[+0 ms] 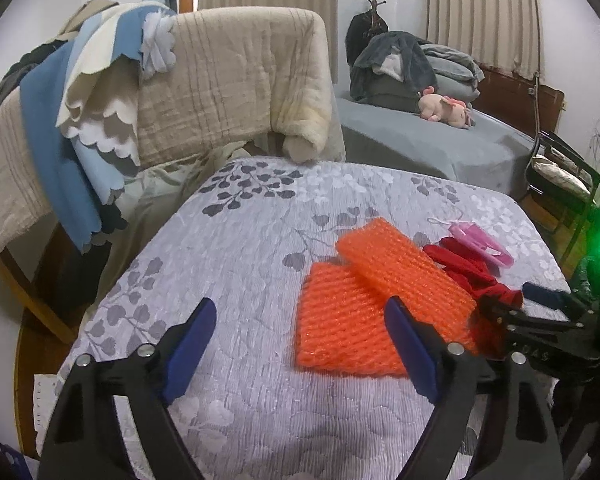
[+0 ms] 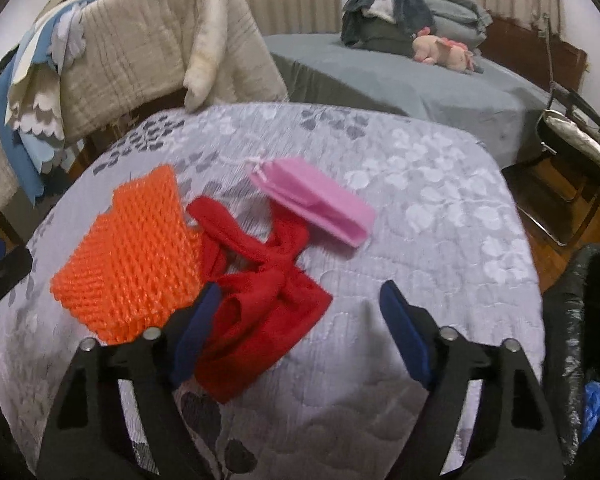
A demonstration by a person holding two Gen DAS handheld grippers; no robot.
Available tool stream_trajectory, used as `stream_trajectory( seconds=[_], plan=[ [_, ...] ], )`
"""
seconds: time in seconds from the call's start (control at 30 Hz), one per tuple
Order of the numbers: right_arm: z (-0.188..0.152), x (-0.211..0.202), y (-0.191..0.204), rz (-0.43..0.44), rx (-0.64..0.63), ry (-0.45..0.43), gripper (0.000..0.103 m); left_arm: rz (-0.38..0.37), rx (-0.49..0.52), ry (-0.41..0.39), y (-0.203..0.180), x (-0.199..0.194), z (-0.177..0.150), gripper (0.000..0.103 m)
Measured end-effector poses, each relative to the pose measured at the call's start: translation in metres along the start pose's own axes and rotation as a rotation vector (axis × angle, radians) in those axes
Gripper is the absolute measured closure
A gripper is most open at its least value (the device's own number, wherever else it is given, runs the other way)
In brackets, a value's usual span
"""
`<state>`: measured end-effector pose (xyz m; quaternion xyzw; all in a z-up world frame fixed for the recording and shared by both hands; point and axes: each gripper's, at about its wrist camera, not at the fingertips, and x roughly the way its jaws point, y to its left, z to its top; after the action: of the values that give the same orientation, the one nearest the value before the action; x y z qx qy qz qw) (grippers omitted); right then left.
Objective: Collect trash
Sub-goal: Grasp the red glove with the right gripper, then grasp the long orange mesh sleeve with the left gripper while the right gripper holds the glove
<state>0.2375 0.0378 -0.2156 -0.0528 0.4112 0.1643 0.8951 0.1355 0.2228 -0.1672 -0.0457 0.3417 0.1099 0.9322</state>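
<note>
Two orange foam-net sleeves point(image 1: 380, 300) point(image 2: 136, 256) lie overlapping on the quilted grey table cover point(image 1: 240, 248). Beside them are a red cloth piece with knotted straps point(image 2: 268, 292) point(image 1: 468, 272) and a folded pink bag with a white string point(image 2: 316, 200) point(image 1: 480, 240). My left gripper point(image 1: 300, 308) hovers open over the cover, its right finger at the orange sleeves' near edge. My right gripper point(image 2: 300, 288) point(image 1: 520, 304) is open, with the red cloth lying between its fingers by the left pad; the pads do not press it.
A black rubbish bag point(image 2: 580, 320) with something blue inside stands at the table's right. Blankets hang over a rack point(image 1: 220, 80) behind the table. Further back are a grey bed point(image 1: 420, 136) with a pink plush toy and a folding chair point(image 1: 564, 184).
</note>
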Motion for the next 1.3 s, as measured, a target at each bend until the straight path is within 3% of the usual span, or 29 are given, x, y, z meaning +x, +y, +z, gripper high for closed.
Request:
stream_trajectory(
  seconds=[0.1,0.17,0.2,0.23,0.27,0.53,0.97,1.1,1.3],
  plan=[
    [-0.003,0.004,0.002,0.029,0.005,0.025,0.047,-0.007,-0.001,0.007,-0.001,0.003,-0.001,0.020],
    [-0.003,0.004,0.003,0.067,-0.001,0.028,0.067,-0.010,-0.002,0.009,-0.003,0.004,0.000,0.021],
    [-0.003,0.003,0.004,0.077,-0.004,0.028,0.072,-0.013,-0.002,0.010,-0.004,0.004,0.000,0.021],
    [-0.003,0.002,0.005,0.093,-0.009,0.027,0.086,-0.015,-0.003,0.012,-0.005,0.005,0.000,0.022],
    [-0.003,0.000,0.005,0.097,-0.012,0.023,0.092,-0.018,-0.002,0.012,-0.006,0.005,0.000,0.022],
    [-0.007,-0.028,-0.008,0.127,0.026,-0.014,0.095,-0.061,0.011,0.013,-0.025,0.004,0.006,0.027],
    [-0.014,-0.032,-0.050,0.043,0.063,-0.015,0.095,-0.156,0.042,0.108,-0.074,0.041,0.003,0.040],
    [-0.015,-0.032,-0.053,0.043,0.061,-0.013,0.095,-0.187,0.016,0.152,-0.077,0.051,0.000,0.063],
    [-0.017,-0.036,-0.052,0.050,0.061,-0.013,0.095,-0.167,0.007,0.134,-0.077,0.049,-0.001,0.086]
  ],
)
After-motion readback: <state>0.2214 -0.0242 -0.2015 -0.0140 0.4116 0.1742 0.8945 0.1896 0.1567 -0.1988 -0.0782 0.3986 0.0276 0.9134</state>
